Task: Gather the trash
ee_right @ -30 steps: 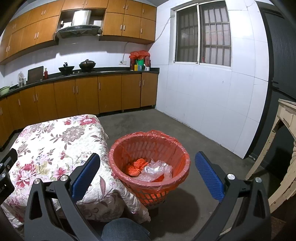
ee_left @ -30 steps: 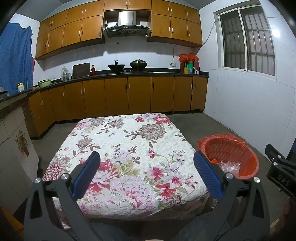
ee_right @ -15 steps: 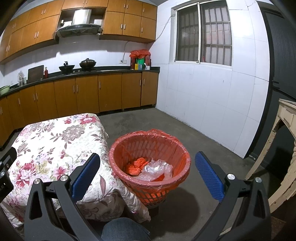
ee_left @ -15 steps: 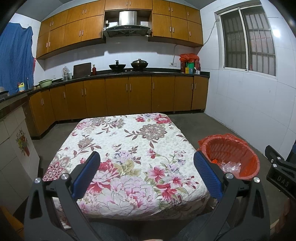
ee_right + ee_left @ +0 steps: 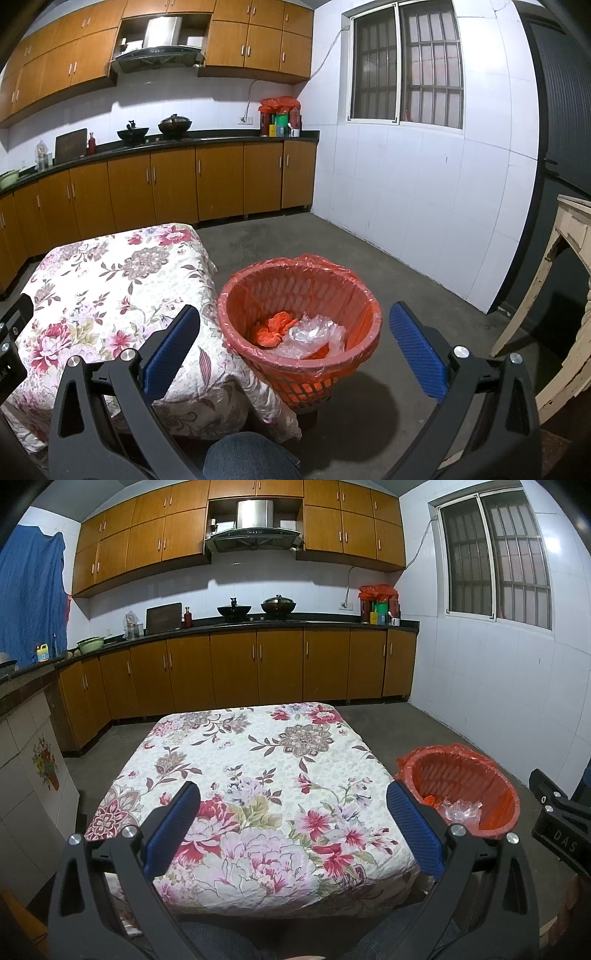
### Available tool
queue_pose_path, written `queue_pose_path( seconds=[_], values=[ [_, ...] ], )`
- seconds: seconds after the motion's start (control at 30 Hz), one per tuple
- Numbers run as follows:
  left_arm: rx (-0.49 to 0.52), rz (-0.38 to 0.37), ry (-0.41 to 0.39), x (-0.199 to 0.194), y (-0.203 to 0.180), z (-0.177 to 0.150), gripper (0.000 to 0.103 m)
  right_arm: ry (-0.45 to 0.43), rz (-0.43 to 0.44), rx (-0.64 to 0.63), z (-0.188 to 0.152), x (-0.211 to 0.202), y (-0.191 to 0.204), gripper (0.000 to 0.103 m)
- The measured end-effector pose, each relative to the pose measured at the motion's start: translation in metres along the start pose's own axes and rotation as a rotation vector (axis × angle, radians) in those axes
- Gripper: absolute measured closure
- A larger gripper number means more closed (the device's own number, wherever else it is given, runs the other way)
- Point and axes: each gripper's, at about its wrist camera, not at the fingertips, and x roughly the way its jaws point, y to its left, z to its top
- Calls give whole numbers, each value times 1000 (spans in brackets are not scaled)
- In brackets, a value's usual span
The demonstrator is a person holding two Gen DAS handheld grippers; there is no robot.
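Both the left tongs (image 5: pixel 293 827) and right tongs (image 5: pixel 295 345) are held wide open and empty, since the trash is seen already inside the basket (image 5: pixel 354 291) at the floral surface's (image 5: pixel 110 280) 3 o'clock.

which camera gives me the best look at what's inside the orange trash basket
The right wrist view: the orange trash basket sits centred between the open fingers, showing crumpled orange scrap and clear plastic inside. The left wrist view catches the basket only off to the side, its contents partly hidden by a finger.

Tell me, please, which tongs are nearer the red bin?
Right. The right tongs hover open directly before the red bin; the left tongs sit over the floral table, bin alongside.
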Motion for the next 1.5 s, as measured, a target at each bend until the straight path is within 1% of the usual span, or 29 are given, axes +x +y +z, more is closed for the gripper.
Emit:
queue_pose_path(
  seconds=[0.4,1.5],
  values=[
    [0,0,2,1,0,0,4,10,2,-1,-8,-1,2,2],
    [-6,6,26,7,4,-8,4,13,3,-1,-6,1,1,2]
  ],
)
